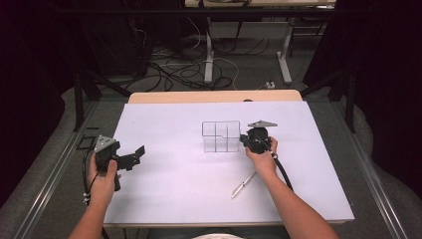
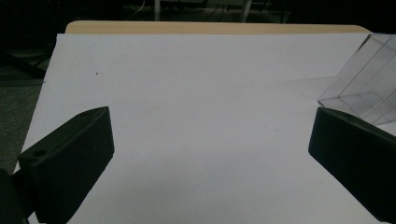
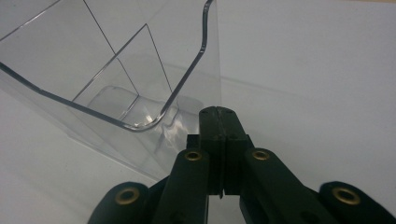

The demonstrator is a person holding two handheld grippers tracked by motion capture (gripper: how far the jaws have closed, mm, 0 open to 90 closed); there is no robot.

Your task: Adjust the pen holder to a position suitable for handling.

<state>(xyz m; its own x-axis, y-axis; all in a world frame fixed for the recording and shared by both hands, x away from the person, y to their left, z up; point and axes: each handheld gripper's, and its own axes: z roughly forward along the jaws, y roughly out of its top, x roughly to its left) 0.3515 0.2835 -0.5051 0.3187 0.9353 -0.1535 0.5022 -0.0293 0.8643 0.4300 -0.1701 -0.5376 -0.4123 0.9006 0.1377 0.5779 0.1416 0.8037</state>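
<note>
White table fills most of the high view; everything I work with sits on its right half. Clear organizer stands upright near the table's middle, divided into compartments, open top facing up. My right gripper is right at its right wall. In the right gripper view my jaws are pressed together at that clear wall; the thin edge seems to run into the seam, so I judge I'm pinching the wall, though the plastic is too clear to be sure. Organizer lies ahead and to the left of my fingers there.

My left gripper hovers well apart at the table's left side, jaws spread wide, nothing between them. In the left gripper view the organizer is off toward the right jaw, bare table ahead.

Pen lies flat below the organizer, just beside my right forearm, long axis slanting from lower left to upper right. Right hand is far nearer it. Nothing blocks the path between pen and organizer.
</note>
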